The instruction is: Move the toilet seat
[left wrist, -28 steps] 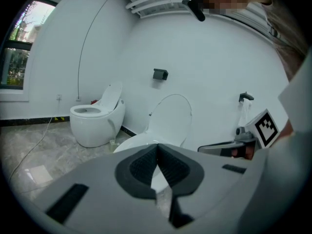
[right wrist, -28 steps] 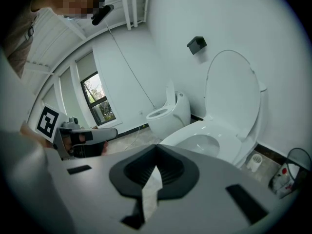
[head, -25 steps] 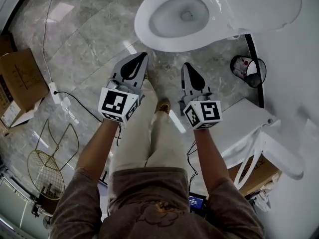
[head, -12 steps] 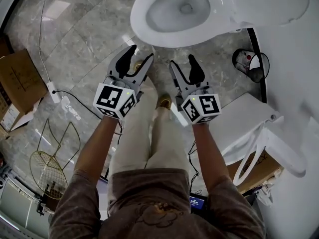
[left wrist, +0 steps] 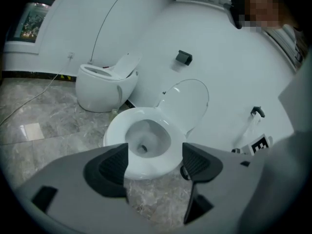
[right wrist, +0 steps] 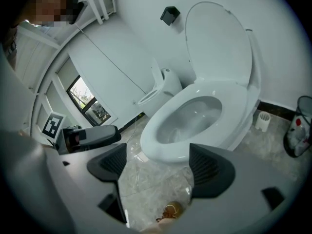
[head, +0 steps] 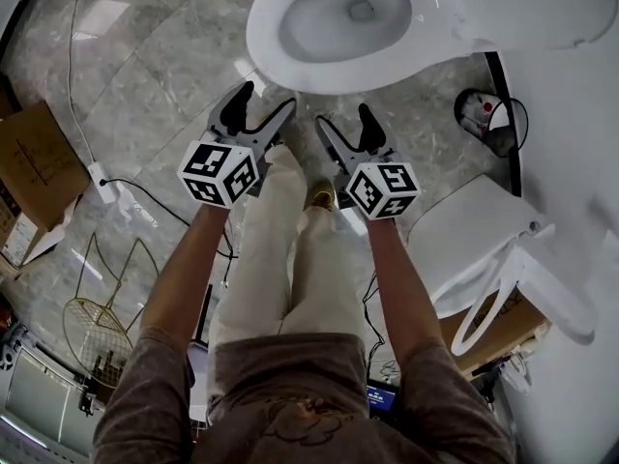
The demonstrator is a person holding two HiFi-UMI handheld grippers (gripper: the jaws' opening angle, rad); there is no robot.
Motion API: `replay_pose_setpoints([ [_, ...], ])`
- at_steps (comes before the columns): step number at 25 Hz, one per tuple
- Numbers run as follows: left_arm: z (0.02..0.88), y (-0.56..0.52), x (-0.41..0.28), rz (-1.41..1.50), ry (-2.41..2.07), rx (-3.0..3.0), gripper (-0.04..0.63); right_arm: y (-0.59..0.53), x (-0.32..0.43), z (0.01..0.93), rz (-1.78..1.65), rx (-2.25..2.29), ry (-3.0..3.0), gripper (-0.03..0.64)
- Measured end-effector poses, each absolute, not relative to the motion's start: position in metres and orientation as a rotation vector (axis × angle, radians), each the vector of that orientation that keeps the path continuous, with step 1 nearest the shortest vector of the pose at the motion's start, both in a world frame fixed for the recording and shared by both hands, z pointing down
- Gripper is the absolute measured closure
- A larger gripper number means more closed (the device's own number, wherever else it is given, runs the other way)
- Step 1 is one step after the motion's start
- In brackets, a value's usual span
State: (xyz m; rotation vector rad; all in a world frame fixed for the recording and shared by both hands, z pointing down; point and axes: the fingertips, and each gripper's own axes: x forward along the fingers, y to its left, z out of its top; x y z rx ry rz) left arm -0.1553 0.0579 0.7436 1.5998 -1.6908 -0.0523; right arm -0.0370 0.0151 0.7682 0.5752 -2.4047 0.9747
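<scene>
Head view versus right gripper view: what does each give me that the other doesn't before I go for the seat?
Only the head view: the cardboard box, the wire basket and a spare seat and lid lying at lower right.

Only the right gripper view: a window, a second toilet by the far wall and a black wall box.

Both: the toilet bowl, the bin, and the left gripper and right gripper, whose jaws have just been opening and stand apart with nothing between them.
</scene>
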Motion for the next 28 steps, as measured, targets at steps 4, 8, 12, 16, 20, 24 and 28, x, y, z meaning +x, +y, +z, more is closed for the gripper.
replay_pose_setpoints([
  [4,0.774,0.051,-0.166,-0.046,-1.684,1.539,0.253,0.014,-0.039,0.798,1.016,0.587,-2.353,0.221],
  [8,0.798,0.046,-0.173,-0.029,-1.674,1.521,0.254,0.012,-0.04,0.824,1.039,0.611,-2.314,0.221],
  [12,0.822,0.05,-0.174,-0.017,-1.659,1.482,0.255,0.013,-0.042,0.839,1.071,0.627,-2.298,0.221],
  [16,0.84,0.049,-0.172,0.008,-1.628,1.473,0.255,0.011,-0.045,0.853,1.095,0.647,-2.284,0.221],
  [20,0.853,0.047,-0.172,0.017,-1.602,1.465,0.255,0.01,-0.047,0.86,1.11,0.662,-2.275,0.221],
  [24,0.861,0.044,-0.173,0.028,-1.583,1.466,0.255,0.013,-0.049,0.868,1.118,0.652,-2.258,0.221],
  [28,0.86,0.044,-0.174,0.0,-1.57,1.46,0.258,0.01,-0.054,0.87,1.124,0.652,-2.264,0.227],
])
